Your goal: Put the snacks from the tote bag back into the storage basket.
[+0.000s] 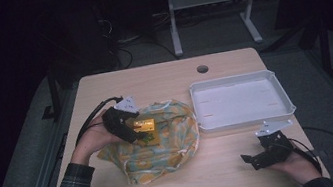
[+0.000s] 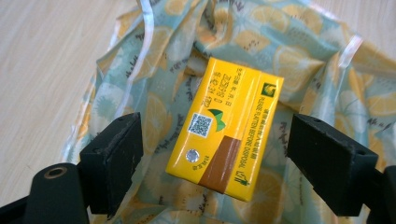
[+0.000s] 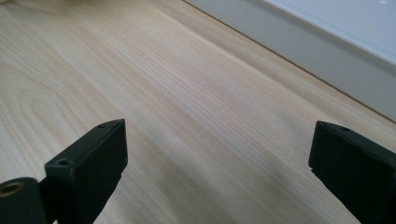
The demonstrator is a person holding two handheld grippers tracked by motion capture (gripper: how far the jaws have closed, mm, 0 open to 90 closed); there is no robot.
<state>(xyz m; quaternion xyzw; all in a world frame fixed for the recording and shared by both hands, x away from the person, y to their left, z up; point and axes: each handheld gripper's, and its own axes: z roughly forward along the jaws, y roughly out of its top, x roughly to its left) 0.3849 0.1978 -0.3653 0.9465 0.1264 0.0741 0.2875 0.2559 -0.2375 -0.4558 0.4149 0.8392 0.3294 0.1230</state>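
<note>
So, the yellow carton (image 2: 226, 133) is seen lying on a lemon-print cloth bag (image 1: 162, 144) spread over the left part of the wooden surface (image 1: 152, 78). The left hand-held gripper (image 2: 215, 154) is held right over it, jaws spread wide on either side of the carton with gaps left, nothing pinched. The right hand-held gripper (image 1: 248, 159) is kept low near the front right edge, jaws apart over bare wood, nothing between them. A white tray (image 1: 283, 92) is parked just beyond it.
</note>
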